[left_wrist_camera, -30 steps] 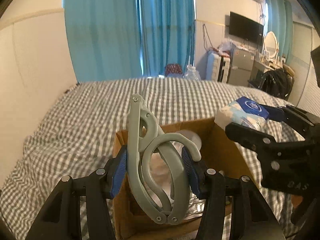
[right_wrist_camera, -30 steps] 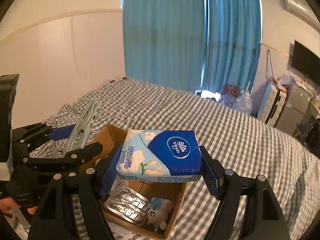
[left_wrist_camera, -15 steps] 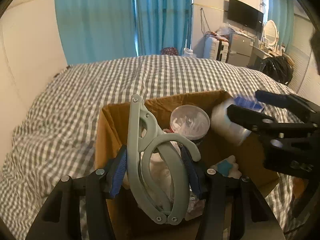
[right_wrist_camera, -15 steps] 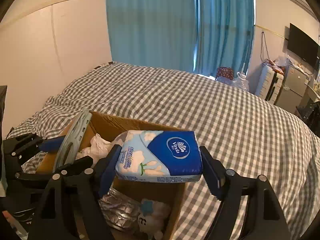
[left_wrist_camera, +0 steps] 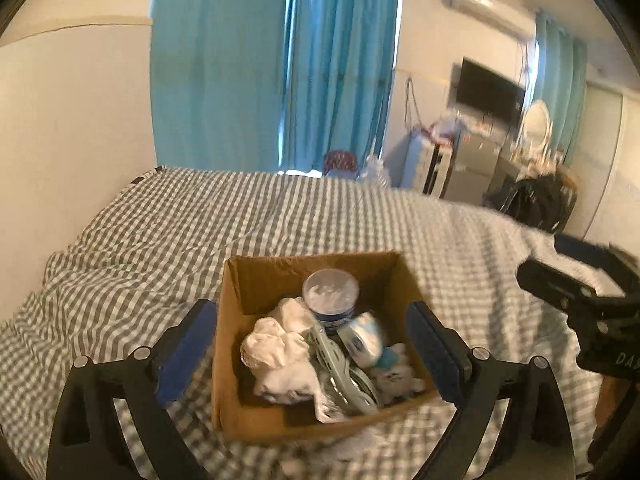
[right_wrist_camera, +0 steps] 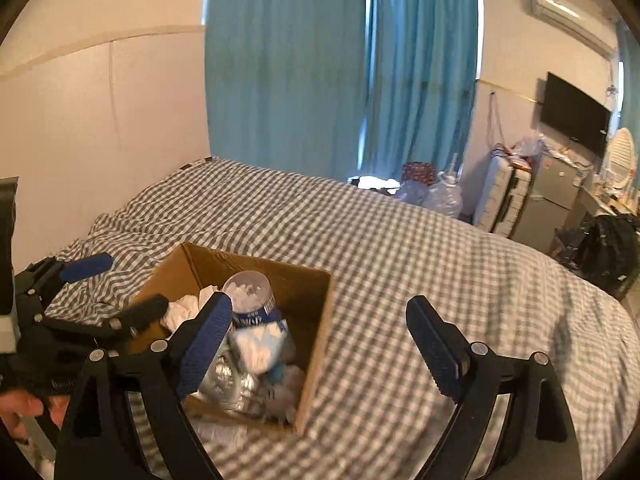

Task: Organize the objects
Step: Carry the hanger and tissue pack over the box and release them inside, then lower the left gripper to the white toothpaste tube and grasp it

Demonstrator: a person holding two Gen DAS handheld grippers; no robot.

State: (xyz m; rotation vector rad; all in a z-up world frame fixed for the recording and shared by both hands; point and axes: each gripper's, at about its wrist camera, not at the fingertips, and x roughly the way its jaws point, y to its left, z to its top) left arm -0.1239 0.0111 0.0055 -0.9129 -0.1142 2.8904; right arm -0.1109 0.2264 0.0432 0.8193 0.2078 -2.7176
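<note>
A brown cardboard box [left_wrist_camera: 240, 292] stands on the checked bed and also shows in the right wrist view [right_wrist_camera: 320, 320]. Inside lie a grey folding hanger [left_wrist_camera: 340, 372], a blue-and-white tissue pack [left_wrist_camera: 362, 340] [right_wrist_camera: 260, 344], a clear-lidded round tub [left_wrist_camera: 330, 292] [right_wrist_camera: 250, 292], white crumpled bags [left_wrist_camera: 280, 352] and a small plush toy [left_wrist_camera: 394, 378]. My left gripper [left_wrist_camera: 314, 350] is open and empty, its fingers either side of the box. My right gripper [right_wrist_camera: 320, 344] is open and empty over the box's right edge; it also shows in the left wrist view [left_wrist_camera: 580, 284].
The grey checked bedspread [right_wrist_camera: 420, 264] spreads around the box. Blue curtains [right_wrist_camera: 340, 64] hang behind. A fridge [right_wrist_camera: 556, 192], a wall TV [right_wrist_camera: 576, 116], a backpack [right_wrist_camera: 608, 248] and clutter stand at the far right beyond the bed.
Both grippers have opened and pulled back up. The hanger and the tissue pack have dropped out of them into the box.
</note>
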